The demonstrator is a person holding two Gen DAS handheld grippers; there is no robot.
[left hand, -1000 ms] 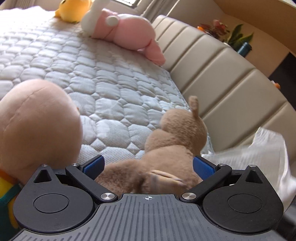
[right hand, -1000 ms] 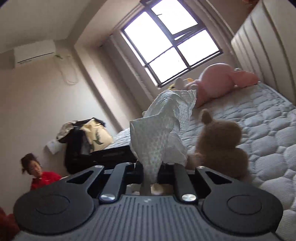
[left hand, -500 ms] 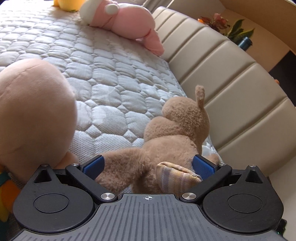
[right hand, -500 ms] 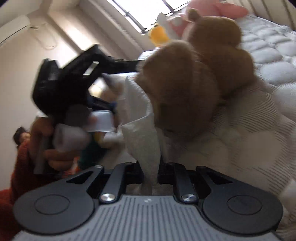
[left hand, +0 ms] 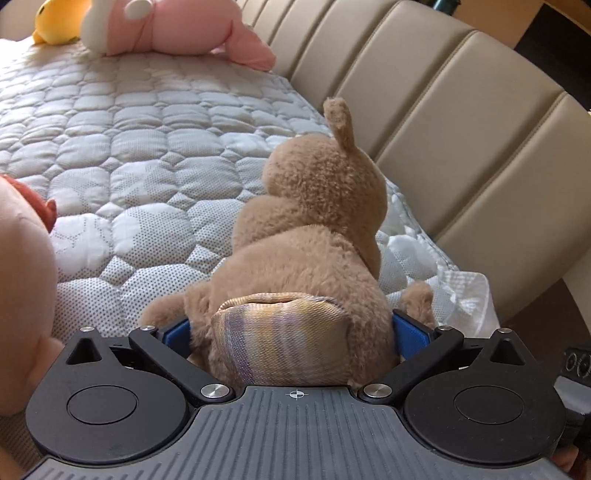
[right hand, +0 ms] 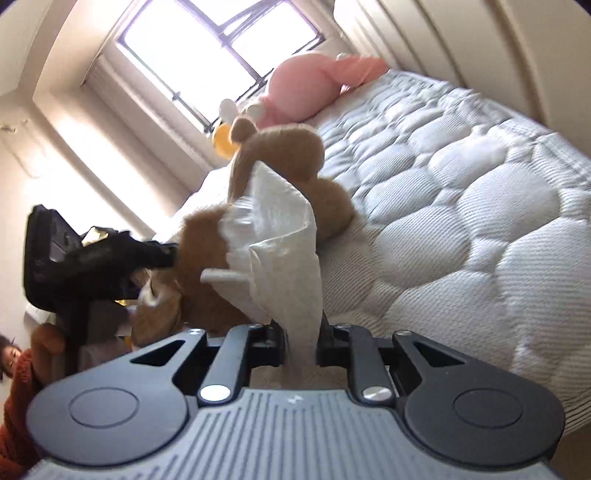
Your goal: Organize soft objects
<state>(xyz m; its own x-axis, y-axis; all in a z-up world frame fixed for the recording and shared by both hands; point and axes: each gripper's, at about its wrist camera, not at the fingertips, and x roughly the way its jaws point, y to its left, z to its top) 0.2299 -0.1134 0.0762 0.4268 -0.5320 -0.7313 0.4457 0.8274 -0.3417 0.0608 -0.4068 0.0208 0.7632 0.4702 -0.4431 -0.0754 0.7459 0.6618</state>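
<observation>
A brown plush rabbit [left hand: 314,229] lies on the quilted mattress [left hand: 147,147], its striped foot toward the camera. My left gripper [left hand: 291,332] has its blue pads on both sides of the rabbit's lower body, jaws wide around it. It also shows in the right wrist view [right hand: 280,206], where the left gripper [right hand: 110,258] reaches in from the left. My right gripper [right hand: 301,339] is shut on a white tissue-like cloth [right hand: 280,251] that stands up in front of the rabbit.
A pink plush [left hand: 173,29] and a yellow plush [left hand: 59,20] lie at the far end of the bed, by the window [right hand: 207,48]. A beige padded headboard [left hand: 461,122] runs along the right. Another peach plush [left hand: 22,295] sits at my left.
The left gripper has pushed forward around the rabbit, which now fills its jaws. The right gripper has swung back with the cloth, so bed and headboard show again.
</observation>
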